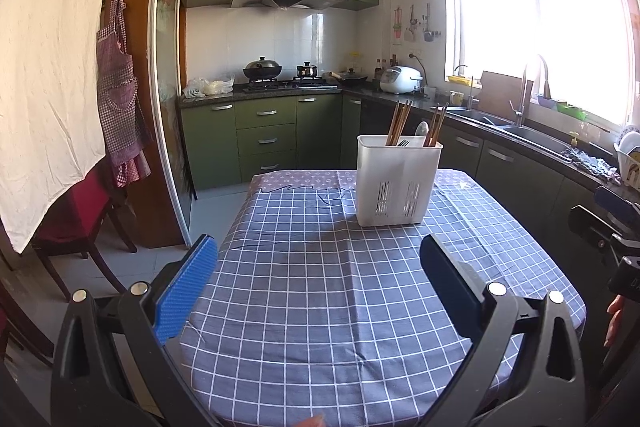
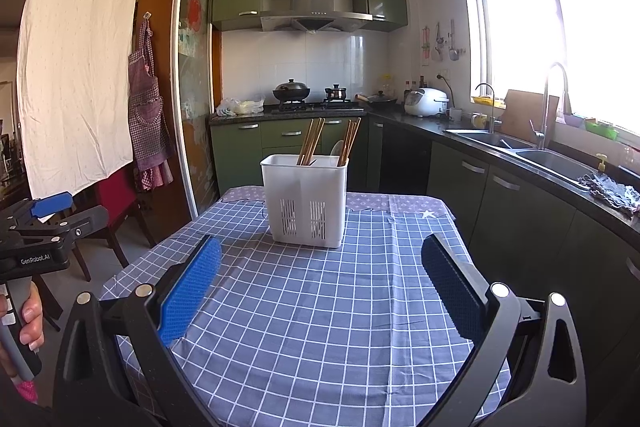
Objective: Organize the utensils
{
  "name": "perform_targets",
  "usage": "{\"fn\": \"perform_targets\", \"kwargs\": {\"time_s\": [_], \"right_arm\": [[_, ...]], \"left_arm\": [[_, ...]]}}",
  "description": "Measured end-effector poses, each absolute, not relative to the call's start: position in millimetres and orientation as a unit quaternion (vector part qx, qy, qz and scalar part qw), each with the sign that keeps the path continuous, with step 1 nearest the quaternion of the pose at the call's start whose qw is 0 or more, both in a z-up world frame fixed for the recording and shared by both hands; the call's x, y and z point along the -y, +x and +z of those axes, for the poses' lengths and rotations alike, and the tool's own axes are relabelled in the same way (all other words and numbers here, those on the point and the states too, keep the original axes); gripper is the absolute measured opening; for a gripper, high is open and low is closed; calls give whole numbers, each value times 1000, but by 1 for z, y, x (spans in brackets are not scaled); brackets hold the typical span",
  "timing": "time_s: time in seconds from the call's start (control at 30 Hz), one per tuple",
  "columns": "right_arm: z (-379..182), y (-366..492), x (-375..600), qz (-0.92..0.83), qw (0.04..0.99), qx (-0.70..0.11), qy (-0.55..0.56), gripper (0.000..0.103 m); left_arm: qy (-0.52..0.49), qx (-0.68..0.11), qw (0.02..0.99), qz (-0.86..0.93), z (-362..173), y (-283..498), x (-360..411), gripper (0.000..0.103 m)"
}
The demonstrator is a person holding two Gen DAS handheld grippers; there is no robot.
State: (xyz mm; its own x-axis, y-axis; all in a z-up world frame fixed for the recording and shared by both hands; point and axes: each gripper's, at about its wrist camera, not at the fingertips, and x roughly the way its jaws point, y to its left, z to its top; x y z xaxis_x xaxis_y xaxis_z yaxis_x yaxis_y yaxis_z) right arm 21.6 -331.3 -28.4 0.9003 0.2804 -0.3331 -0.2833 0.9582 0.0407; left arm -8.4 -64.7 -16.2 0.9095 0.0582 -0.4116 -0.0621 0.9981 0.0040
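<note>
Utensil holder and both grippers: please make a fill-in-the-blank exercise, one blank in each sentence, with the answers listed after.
1. The white utensil holder stands on a checked tablecloth of the colour ____.
2. The wooden chopsticks stand in the holder in ____ bundles.
3. The left gripper and the right gripper are both ____, holding nothing.
4. Between the chopstick bundles a ____ shows its bowl.

Answers: blue; two; open; spoon

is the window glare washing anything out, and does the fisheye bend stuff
Left wrist view: window blown out white, glare bleeding over the faucet; door frame bows. Right wrist view: same glare, but the white caddy and chopsticks stay sharp; counter edge curves.
</note>
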Motion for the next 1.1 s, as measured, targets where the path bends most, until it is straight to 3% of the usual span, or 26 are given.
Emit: {"fn": "perform_targets", "kwargs": {"time_s": [1.1], "right_arm": [[-35,29,328,153,972,-179,-11,99]], "left_arm": [[-2,-207,978,25,-22,-5,62,96]]}}
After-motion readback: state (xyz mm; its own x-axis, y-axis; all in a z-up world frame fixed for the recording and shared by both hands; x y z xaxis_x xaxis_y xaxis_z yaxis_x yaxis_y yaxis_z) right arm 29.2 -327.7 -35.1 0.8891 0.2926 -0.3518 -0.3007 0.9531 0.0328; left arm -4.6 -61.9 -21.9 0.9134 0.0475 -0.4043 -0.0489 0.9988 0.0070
